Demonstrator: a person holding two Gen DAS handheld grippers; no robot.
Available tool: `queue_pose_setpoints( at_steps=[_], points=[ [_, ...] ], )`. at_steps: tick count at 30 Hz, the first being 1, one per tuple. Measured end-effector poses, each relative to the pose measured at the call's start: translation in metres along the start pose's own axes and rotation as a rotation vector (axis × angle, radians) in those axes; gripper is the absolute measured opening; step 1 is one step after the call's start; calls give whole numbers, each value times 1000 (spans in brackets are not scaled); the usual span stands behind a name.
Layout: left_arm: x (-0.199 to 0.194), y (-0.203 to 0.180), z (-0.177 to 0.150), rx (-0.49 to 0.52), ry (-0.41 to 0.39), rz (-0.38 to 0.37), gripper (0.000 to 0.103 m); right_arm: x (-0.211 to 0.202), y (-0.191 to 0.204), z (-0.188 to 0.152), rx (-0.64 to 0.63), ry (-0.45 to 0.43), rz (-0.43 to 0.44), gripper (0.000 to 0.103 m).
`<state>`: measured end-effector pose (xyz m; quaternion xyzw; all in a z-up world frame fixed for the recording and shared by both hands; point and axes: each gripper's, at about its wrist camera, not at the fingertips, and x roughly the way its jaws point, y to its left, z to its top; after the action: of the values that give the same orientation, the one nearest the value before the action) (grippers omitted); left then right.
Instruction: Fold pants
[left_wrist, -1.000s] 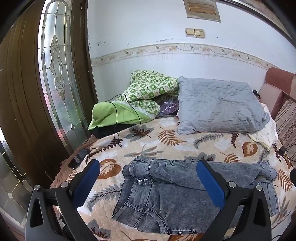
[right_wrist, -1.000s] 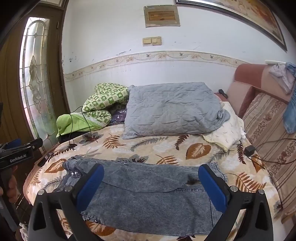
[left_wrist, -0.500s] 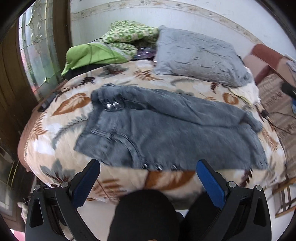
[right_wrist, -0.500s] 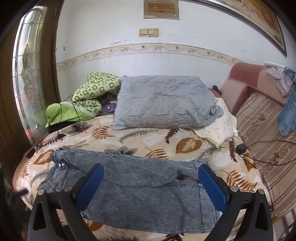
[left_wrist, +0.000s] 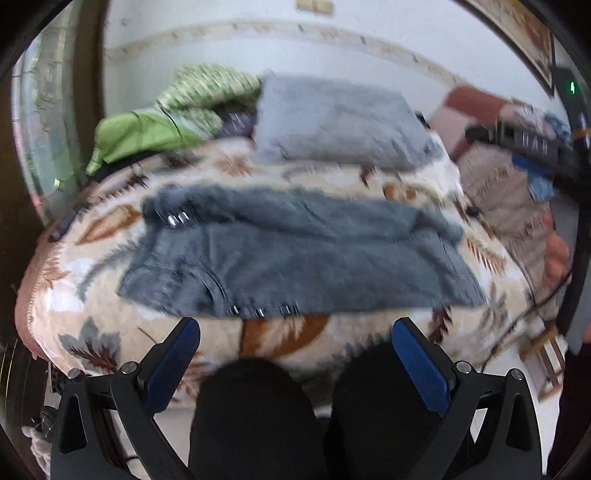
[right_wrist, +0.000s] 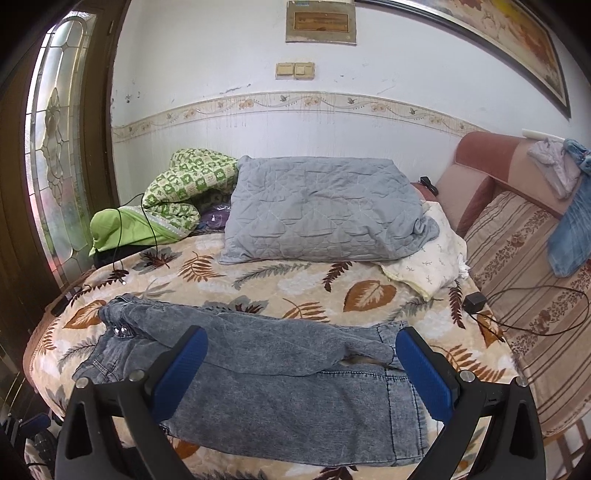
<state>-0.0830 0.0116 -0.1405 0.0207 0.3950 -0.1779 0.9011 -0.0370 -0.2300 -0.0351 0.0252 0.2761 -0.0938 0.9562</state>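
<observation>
Pants (right_wrist: 280, 373) of grey washed denim are laid flat across the leaf-print bed (right_wrist: 295, 284), lower centre of the right wrist frame, waistband toward the left. Left tongs (left_wrist: 295, 354) and right tongs (right_wrist: 301, 354) are both held apart, clamped on nothing, above the near bed edge. A grey pillow (right_wrist: 321, 210) is seen behind, mid-frame.
</observation>
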Motion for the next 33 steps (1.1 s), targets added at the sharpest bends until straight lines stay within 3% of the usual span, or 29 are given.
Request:
queue_pose_setpoints(
  at_steps=[5, 11, 14, 20, 33],
  points=[
    [11, 7, 19, 53, -18, 144, 103, 4, -6, -4, -15, 1, -18, 103],
    [37, 65, 63, 0, -52, 366, 103, 30, -39, -15, 58, 65, -38, 103],
    [42, 82, 78, -11, -78, 437, 103, 44, -56, -18, 109, 93, -40, 103],
    [48, 100, 98, -35, -114, 456, 103, 67, -61, -17, 139, 139, -31, 103],
    [86, 114, 119, -39, -79, 459, 103, 106, -38, -11, 88, 192, -28, 103]
  ],
)
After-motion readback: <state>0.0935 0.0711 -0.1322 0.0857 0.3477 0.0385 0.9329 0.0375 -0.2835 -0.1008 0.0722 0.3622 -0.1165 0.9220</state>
